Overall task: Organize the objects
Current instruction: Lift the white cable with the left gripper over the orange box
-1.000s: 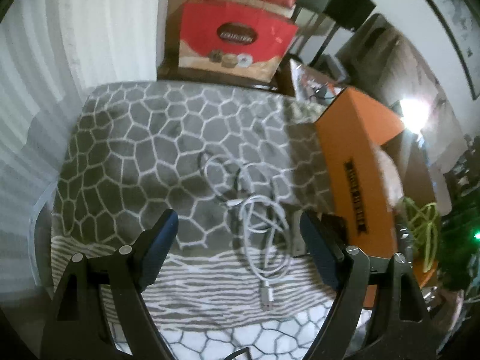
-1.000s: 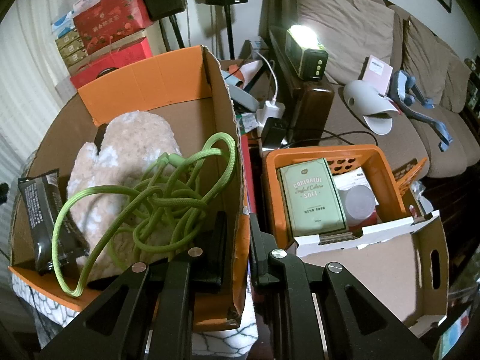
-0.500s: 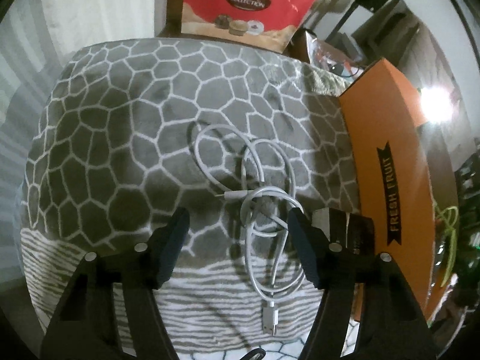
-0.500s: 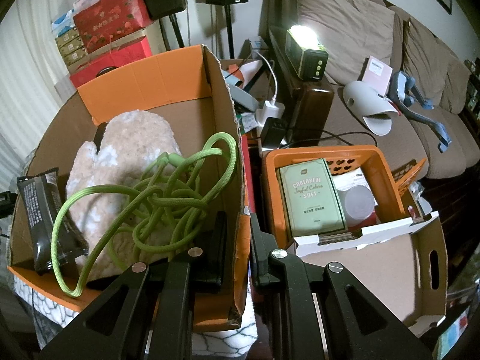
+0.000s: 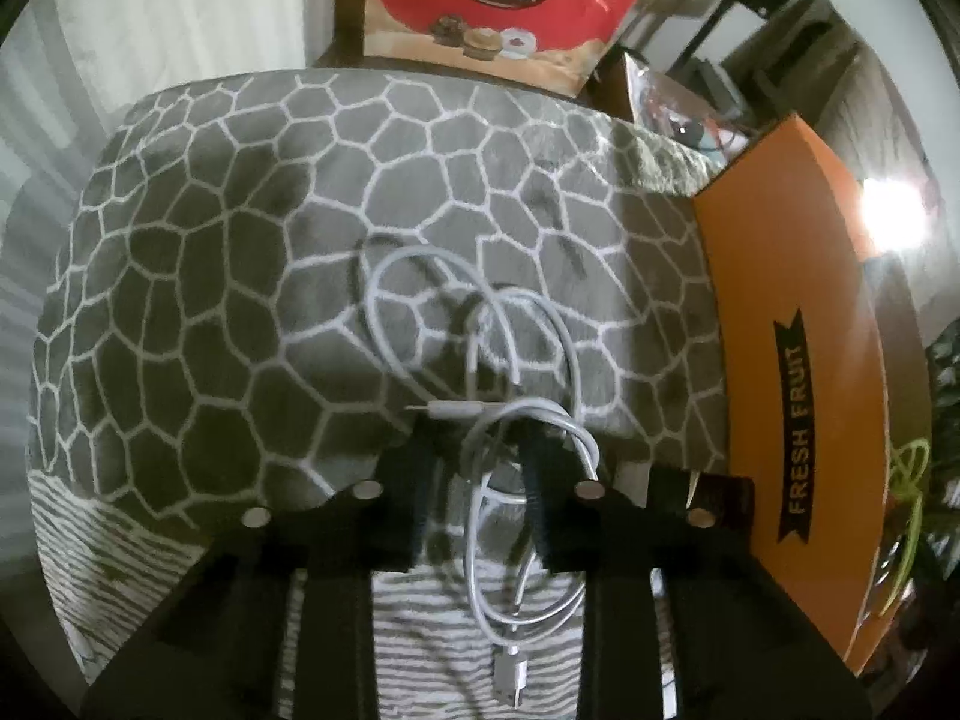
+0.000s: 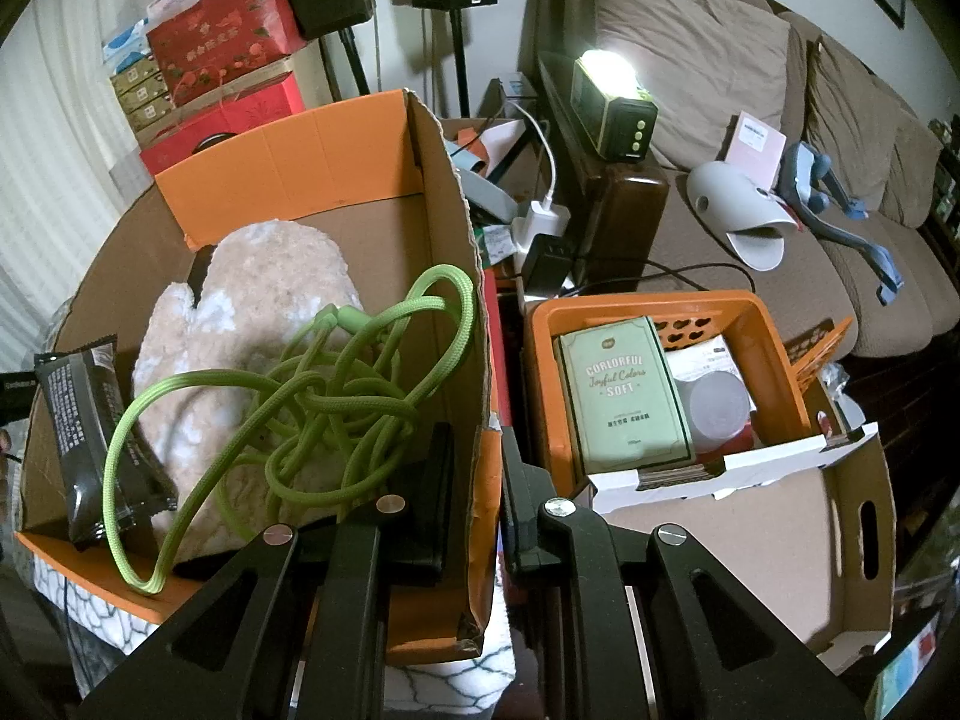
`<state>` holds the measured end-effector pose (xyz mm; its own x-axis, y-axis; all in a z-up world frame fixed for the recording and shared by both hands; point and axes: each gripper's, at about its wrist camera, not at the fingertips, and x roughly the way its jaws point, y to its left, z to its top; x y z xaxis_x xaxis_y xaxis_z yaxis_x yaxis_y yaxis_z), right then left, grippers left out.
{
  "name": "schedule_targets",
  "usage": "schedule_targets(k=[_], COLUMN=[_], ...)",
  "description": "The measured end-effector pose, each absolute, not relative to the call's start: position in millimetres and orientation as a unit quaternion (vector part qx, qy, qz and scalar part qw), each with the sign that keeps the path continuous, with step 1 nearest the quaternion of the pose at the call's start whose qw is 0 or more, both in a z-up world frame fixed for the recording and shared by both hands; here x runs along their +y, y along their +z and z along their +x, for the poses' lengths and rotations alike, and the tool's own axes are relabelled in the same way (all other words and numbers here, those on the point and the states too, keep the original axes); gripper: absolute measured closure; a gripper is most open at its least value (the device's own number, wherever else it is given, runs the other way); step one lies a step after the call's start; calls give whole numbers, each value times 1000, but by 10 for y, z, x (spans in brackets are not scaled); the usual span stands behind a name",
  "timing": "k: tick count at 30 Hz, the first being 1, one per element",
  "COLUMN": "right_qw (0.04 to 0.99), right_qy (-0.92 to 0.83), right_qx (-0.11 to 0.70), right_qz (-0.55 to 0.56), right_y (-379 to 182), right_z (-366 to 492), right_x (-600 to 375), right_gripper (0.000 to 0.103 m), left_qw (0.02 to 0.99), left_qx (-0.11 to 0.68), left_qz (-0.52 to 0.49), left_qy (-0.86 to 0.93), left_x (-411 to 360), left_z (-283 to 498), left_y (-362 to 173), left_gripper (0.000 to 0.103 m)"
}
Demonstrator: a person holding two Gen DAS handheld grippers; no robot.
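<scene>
A coiled white USB cable (image 5: pixel 516 420) lies on a grey patterned blanket (image 5: pixel 240 300). My left gripper (image 5: pixel 477 480) has its fingers (image 5: pixel 414 492) closed in around the cable's loops, which run between them. An orange cardboard box (image 5: pixel 798 360) marked FRESH FRUIT stands to the right. In the right wrist view my right gripper (image 6: pixel 474 480) is shut on the box's right wall (image 6: pixel 480 420). The box holds a fuzzy mitten (image 6: pixel 252 312), a tangled green rope (image 6: pixel 324 396) and a dark snack packet (image 6: pixel 90 438).
A red gift box (image 5: pixel 498 6) stands behind the blanket. An orange basket (image 6: pixel 660 384) with a green box sits in a cardboard tray (image 6: pixel 750 540) to the right. A sofa (image 6: pixel 780 180) with a lamp (image 6: pixel 606 102) lies beyond.
My left gripper moved forward over the white cable and its fingers closed in around the loops. The right gripper stayed still on the box wall.
</scene>
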<state>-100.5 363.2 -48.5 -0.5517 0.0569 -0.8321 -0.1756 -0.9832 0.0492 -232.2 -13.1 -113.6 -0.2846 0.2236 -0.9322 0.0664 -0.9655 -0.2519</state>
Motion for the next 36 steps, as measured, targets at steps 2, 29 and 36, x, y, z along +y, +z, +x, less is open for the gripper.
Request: schedule_targets(k=[2,29,36], right_qw=[66,67,68], right_qy=[878,878,878], right_qx=[64,63,63], right_qz=[-469,-469,-469], right_y=[-486,-488,-490], right_z=[-1006,-1009,-1011], right_x=[3632,3634,3628], right_gripper=[90,90,90], left_qw=[54,145,187], left_qx=[-143,-267,-269], left_qz=[-594,-456,-450], left_qy=[790,837,831], left_x=[-167,-293,14], left_z=[-2353,-2157,-2092], left_y=[-1150,160,366], left_gripper=[87,96,96])
